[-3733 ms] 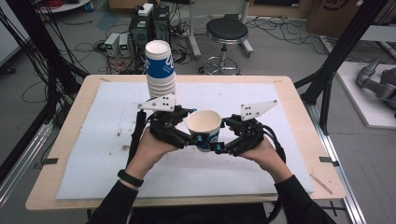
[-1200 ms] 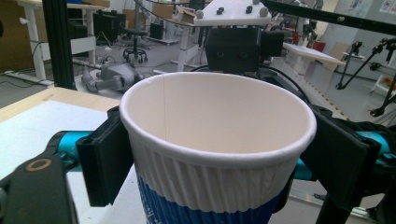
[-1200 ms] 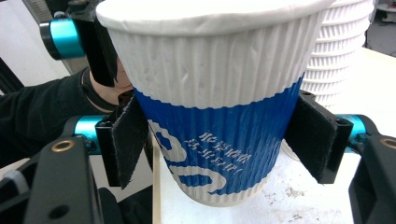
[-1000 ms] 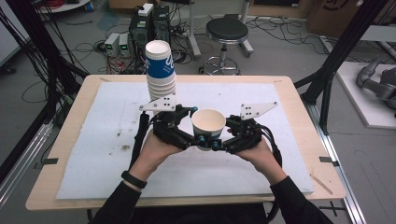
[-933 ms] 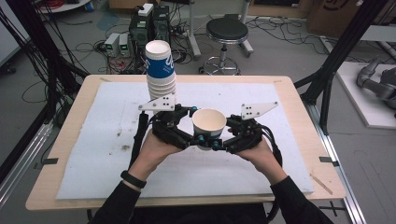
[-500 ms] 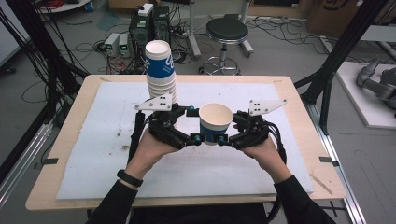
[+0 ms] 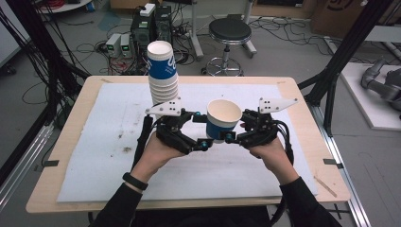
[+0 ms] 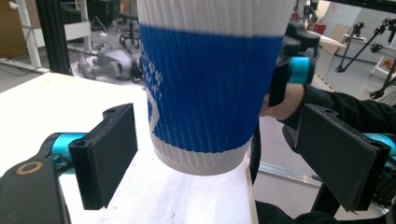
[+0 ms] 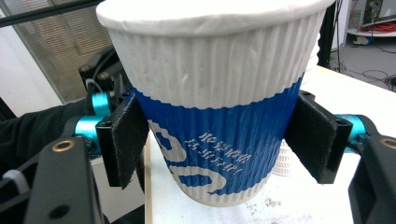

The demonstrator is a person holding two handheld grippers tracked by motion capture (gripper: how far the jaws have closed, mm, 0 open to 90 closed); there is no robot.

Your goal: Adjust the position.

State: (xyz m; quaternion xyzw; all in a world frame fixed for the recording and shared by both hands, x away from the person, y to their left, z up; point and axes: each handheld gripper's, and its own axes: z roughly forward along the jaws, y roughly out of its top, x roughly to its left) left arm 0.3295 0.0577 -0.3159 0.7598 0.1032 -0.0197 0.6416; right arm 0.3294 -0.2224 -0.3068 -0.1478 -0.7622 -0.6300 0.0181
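A blue-and-white ribbed paper cup [image 7: 223, 122] hangs upright above the white mat, open end up. My right gripper [image 7: 231, 136] is shut on it: in the right gripper view both black pads [image 9: 125, 140] press on the blue band of the cup [image 9: 219, 130]. My left gripper [image 7: 204, 141] stands open around the cup's lower part. In the left gripper view the cup [image 8: 210, 93] hangs between the jaws and gaps show between it and each pad [image 8: 109, 156]. A tall stack of the same cups [image 7: 163, 73] stands on the mat behind the left gripper.
The wooden table [image 7: 61, 189] carries a white foam mat [image 7: 94, 156] with a few dark specks at its left. A stool [image 7: 230, 33], cables and electronics boxes stand on the floor beyond the far edge. Black frame posts rise at both sides.
The cup has shifted a little to the right and up with the right gripper. Over the last half second both hands have barely moved.
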